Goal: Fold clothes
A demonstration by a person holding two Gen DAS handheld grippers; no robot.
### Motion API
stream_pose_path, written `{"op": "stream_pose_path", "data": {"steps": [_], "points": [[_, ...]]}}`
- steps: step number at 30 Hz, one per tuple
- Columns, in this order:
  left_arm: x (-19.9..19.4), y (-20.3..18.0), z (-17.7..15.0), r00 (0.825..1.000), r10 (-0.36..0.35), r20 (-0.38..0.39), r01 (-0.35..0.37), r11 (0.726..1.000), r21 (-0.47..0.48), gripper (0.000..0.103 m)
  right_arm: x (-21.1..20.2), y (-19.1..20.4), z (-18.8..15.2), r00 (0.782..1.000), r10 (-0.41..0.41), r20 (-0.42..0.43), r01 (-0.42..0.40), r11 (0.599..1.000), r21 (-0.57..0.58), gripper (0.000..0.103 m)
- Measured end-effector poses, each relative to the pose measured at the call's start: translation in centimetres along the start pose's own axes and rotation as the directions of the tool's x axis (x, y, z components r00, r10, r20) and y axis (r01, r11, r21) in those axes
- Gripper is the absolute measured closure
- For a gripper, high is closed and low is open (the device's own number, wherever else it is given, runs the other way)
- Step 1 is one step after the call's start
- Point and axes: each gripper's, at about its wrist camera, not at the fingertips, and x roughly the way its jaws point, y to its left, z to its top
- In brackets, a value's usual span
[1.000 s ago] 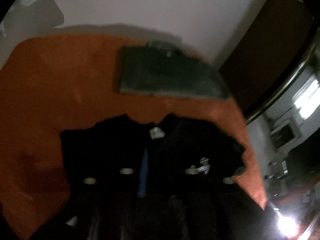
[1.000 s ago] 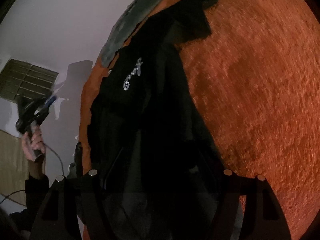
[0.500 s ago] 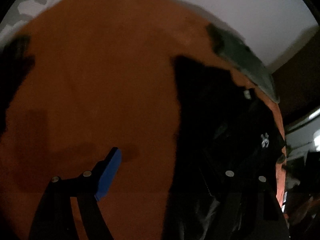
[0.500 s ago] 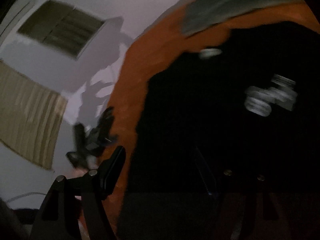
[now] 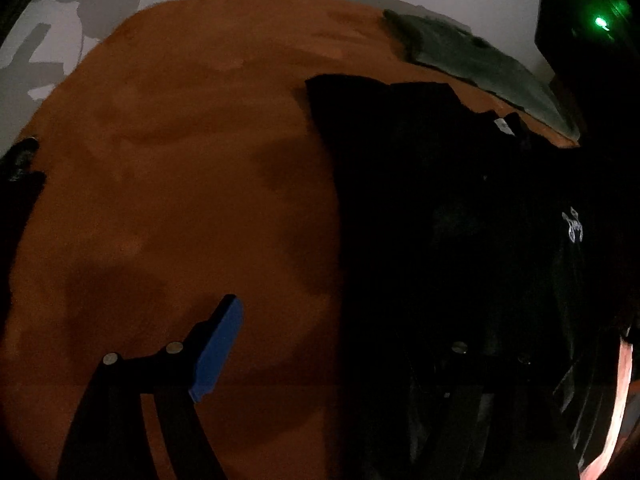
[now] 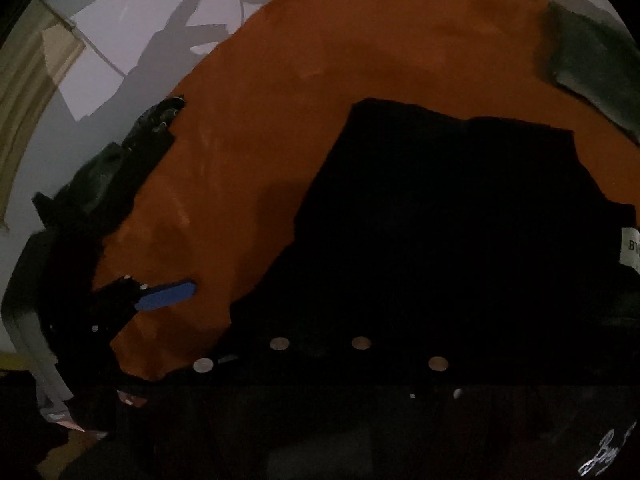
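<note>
Left hand-held gripper (image 5: 340, 356) now sits low over the orange plush bed cover (image 5: 180, 160), jaws spread, empty; black logo t-shirt (image 5: 420, 220) lies spread on it. Right hand-held gripper: jaw state can't tell, dark cloth covers it. Swing done, fold stage unclear

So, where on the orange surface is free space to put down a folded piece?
The orange cover lies bare left of the black garment. A narrower bare strip separates it from the grey-green cloth. The right side is crowded.
</note>
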Motion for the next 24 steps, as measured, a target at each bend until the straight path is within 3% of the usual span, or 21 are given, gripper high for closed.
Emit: {"op": "stream_pose_path", "data": {"steps": [4,8,11,15,16,17,18,21,22,24], "points": [[0.9,-0.1,-0.1,1.000,0.028,0.008,-0.028,1.000,0.012,0.025,-3.4,-0.6,-2.4,0.991,0.049,0.125,-0.056,0.997,0.053,0.102],[0.5,0.2,-0.7,0.996,0.077,0.038,-0.077,0.997,0.012,0.025,-6.4,0.0,-6.9,0.985,0.049,0.163,-0.050,0.999,0.002,0.103],[0.3,1.1,-1.1,0.994,0.098,0.037,-0.099,0.995,0.005,0.025,-5.5,0.3,-9.4,0.995,-0.022,0.101,0.029,0.998,-0.063,0.103],[-0.4,2.4,-1.2,0.995,0.096,0.028,-0.095,0.995,-0.039,0.025,-4.2,-1.0,-9.9,0.999,-0.019,0.037,0.019,1.000,0.010,0.103],[-0.5,2.5,-1.1,0.995,0.095,0.025,-0.094,0.994,-0.049,0.025,-4.3,-1.3,-9.5,0.999,0.012,0.047,-0.014,0.999,0.042,0.102],[-0.6,2.7,-1.0,0.995,0.101,0.023,-0.100,0.994,-0.052,0.025,-4.3,-1.5,-9.0,0.997,0.046,0.061,-0.051,0.996,0.074,0.100],[-0.7,2.9,-0.9,0.994,0.108,0.025,-0.106,0.993,-0.056,0.025,-4.4,-1.7,-8.6,0.994,0.080,0.076,-0.087,0.991,0.106,0.090],[-0.8,3.5,-0.9,0.995,0.101,0.020,-0.100,0.992,-0.073,0.025,-4.1,-1.7,-7.1,0.979,0.172,0.109,-0.190,0.965,0.180,0.055],[-1.0,3.5,-0.9,0.996,0.083,0.024,-0.081,0.994,-0.072,0.025,-3.6,-1.6,-6.6,0.974,0.198,0.108,-0.216,0.956,0.200,0.051],[-1.3,3.2,-0.8,0.998,0.045,0.040,-0.042,0.997,-0.060,0.025,-2.4,-1.6,-5.7,0.969,0.224,0.100,-0.242,0.940,0.238,0.051]]}}
